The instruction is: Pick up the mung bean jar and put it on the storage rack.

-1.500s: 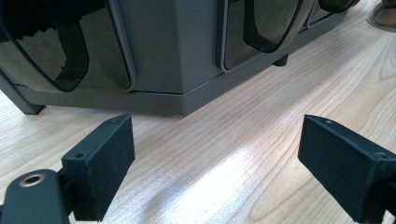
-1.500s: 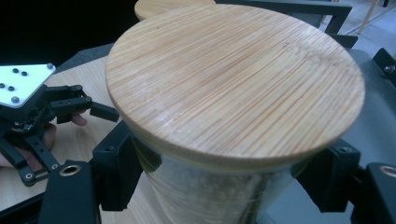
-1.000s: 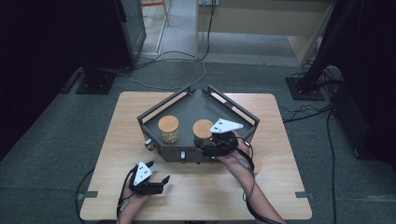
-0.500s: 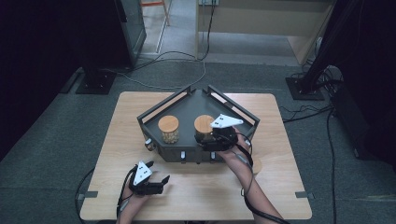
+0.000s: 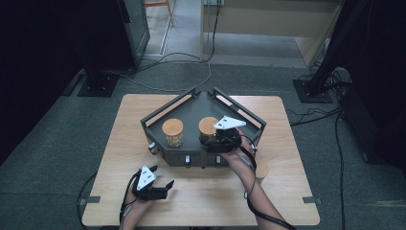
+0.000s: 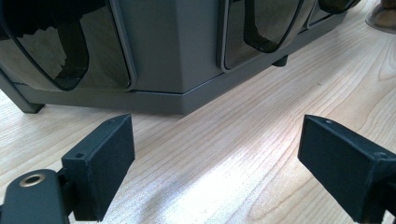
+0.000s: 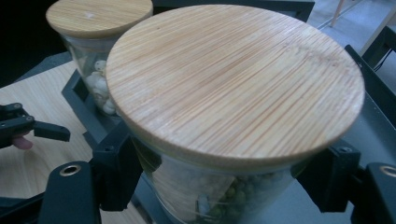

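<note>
My right gripper point(image 7: 219, 182) has its jaws closed around the glass jar point(image 5: 208, 130) with green beans, under its wooden lid point(image 7: 233, 79), inside the grey tray point(image 5: 191, 110). A second jar point(image 5: 173, 132) stands at its nine o'clock. My left gripper point(image 5: 160, 188) rests on the worktop point(image 5: 287, 191), jaws wide.
</note>
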